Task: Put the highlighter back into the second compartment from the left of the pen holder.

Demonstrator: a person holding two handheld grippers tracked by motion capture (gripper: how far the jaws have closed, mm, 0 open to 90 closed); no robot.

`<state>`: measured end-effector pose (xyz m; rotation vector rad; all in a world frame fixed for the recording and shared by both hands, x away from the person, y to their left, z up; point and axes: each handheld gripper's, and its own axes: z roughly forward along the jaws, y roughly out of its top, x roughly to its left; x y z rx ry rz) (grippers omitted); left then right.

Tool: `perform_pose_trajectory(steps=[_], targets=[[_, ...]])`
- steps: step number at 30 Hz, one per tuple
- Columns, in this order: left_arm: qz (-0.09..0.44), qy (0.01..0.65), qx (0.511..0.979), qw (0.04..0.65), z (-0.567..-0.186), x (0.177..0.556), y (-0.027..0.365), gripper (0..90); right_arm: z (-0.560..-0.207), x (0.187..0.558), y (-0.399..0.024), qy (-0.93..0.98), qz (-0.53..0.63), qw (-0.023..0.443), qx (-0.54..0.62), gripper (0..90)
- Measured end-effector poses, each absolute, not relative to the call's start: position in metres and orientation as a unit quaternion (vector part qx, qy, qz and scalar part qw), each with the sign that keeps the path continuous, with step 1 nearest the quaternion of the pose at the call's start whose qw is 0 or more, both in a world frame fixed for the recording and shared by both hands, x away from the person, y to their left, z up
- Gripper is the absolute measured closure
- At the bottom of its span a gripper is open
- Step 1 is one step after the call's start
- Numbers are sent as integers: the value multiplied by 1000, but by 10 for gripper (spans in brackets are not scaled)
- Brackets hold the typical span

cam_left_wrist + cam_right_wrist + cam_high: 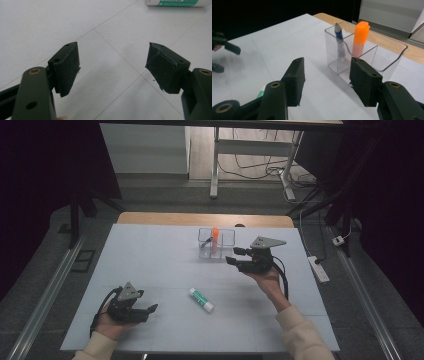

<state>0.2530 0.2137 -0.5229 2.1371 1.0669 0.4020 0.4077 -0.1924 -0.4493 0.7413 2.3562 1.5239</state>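
- Right claw (325,82): released, nothing between its jaws; clear holder (372,53) with orange marker (360,37) and blue pen (339,33) just ahead.
- Left claw (112,67): released, resting on the bench (150,255); glue stick (178,2) ahead.

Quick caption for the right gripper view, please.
Open right gripper faces a clear organizer holding a blue pen and orange marker.

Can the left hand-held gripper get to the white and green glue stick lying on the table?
Probably yes: the left hand-held gripper is open, and only bare table lies between it and the glue stick.
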Motion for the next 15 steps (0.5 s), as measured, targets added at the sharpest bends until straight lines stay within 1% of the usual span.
perform_pose_trajectory(steps=[15], targets=[[157, 414, 826, 350, -523, 253, 213, 263, -457, 382, -195, 831, 496, 106, 228, 450]])
